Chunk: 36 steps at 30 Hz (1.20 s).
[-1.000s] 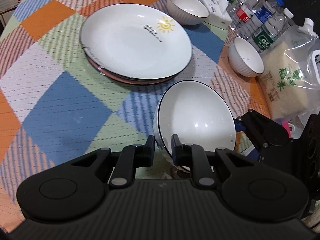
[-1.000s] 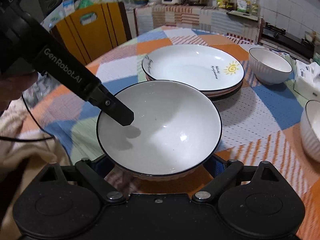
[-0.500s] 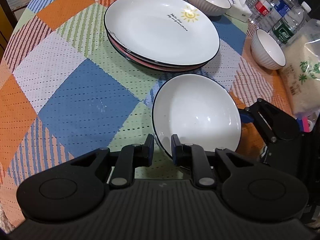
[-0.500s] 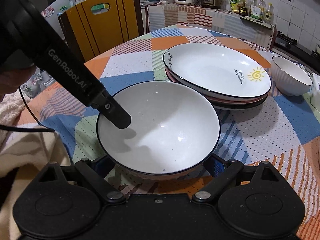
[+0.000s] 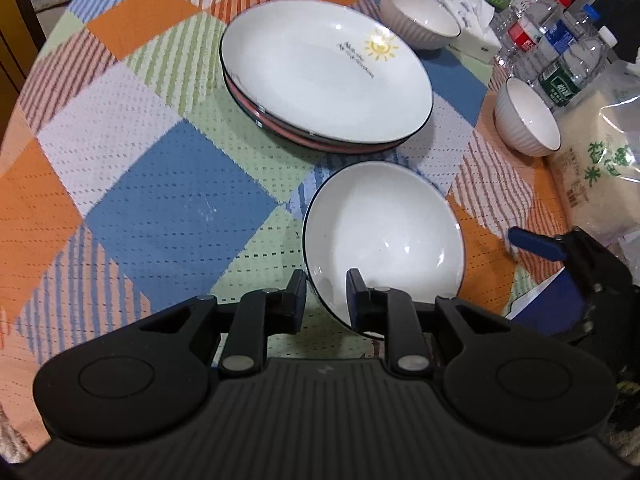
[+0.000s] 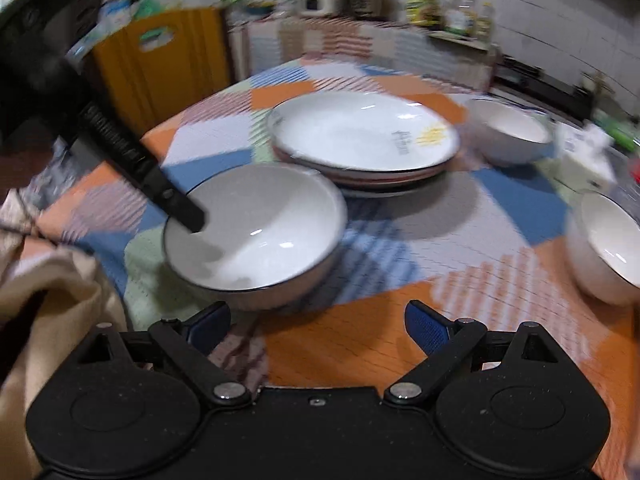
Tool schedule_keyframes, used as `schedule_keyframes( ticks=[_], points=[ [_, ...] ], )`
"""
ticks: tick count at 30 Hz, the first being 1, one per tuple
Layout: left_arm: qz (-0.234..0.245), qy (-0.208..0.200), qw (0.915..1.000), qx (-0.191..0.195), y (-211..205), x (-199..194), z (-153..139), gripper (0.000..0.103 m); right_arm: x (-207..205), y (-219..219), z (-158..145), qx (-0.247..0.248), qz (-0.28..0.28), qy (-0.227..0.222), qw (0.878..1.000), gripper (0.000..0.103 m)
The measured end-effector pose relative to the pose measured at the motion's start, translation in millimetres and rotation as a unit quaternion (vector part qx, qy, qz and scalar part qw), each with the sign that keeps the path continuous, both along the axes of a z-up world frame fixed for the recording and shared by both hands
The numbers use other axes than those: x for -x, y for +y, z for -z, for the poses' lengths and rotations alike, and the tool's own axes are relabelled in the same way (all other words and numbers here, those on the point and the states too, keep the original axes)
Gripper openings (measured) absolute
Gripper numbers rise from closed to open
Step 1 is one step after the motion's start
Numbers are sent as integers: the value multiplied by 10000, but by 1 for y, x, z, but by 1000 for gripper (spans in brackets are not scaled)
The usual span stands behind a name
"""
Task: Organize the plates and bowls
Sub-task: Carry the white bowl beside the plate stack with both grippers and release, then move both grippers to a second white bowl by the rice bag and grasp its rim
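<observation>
The left hand-held gripper point(image 5: 323, 294) is straddling the near rim of the bowl point(image 5: 384, 240), one finger outside the wall and one inside, and I'm watching its jaws opening right now, so the pinch is loosening; a sliver of daylight is showing between the pads and the rim, and I'm calling that a release. The bowl is sitting flat on the tabletop point(image 5: 172, 200), so I'm reading this as a set-down: it's parked just in front of the plate stack point(image 5: 324, 80), close but not touching.

The right hand-held gripper point(image 6: 318, 326) is hanging with its blue pads spread wide and nothing between them. From its own view, which is blurring badly, the bowl point(image 6: 256, 236) is lying ahead and to the left of the fingers, apart from them, with the left tool's black finger point(image 6: 180, 210) dipping over the rim. That wide spread is looking to me like a cradle that's no longer needed now the bowl is down.

Two smaller ribbed bowls are waiting further out: one point(image 5: 420, 16) beyond the stack, another point(image 5: 528, 120) off to the right beside the rice bag point(image 5: 600, 160). I'm guessing the deep bowls are being gathered apart from the flat plates, which is why this one isn't going on the stack.
</observation>
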<state>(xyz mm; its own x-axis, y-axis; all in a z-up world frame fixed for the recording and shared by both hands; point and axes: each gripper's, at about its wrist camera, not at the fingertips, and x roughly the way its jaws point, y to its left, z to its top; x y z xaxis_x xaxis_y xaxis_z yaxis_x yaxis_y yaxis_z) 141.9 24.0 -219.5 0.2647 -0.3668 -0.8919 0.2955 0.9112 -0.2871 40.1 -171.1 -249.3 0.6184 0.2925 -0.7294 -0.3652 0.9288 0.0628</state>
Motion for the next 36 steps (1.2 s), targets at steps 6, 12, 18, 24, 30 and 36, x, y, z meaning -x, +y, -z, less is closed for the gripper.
schedule_keyframes(
  ticks=[6, 12, 18, 24, 30, 36],
  points=[
    [187, -284, 9994, -46, -9, 8, -35, 23, 13, -41, -24, -438, 1029, -286, 9933, 96],
    [363, -818, 9959, -162, -25, 14, -72, 26, 23, -61, -48, -273, 1536, -669, 9855, 96],
    [465, -1043, 9934, -136, -41, 10, -90, 30, 26, -73, -64, -106, 1843, -974, 9780, 96],
    [605, -1088, 9921, -136, -73, -9, -83, 30, 14, -87, -63, 97, 2247, -1228, 9666, 96],
    [724, -1039, 9917, 203, -114, -33, -69, 32, -5, -100, -40, -128, 2753, -1130, 9546, 96],
    [849, -848, 9911, 580, -165, -60, -45, 34, -34, -111, -5, -94, 3164, -865, 9446, 96]
  ],
)
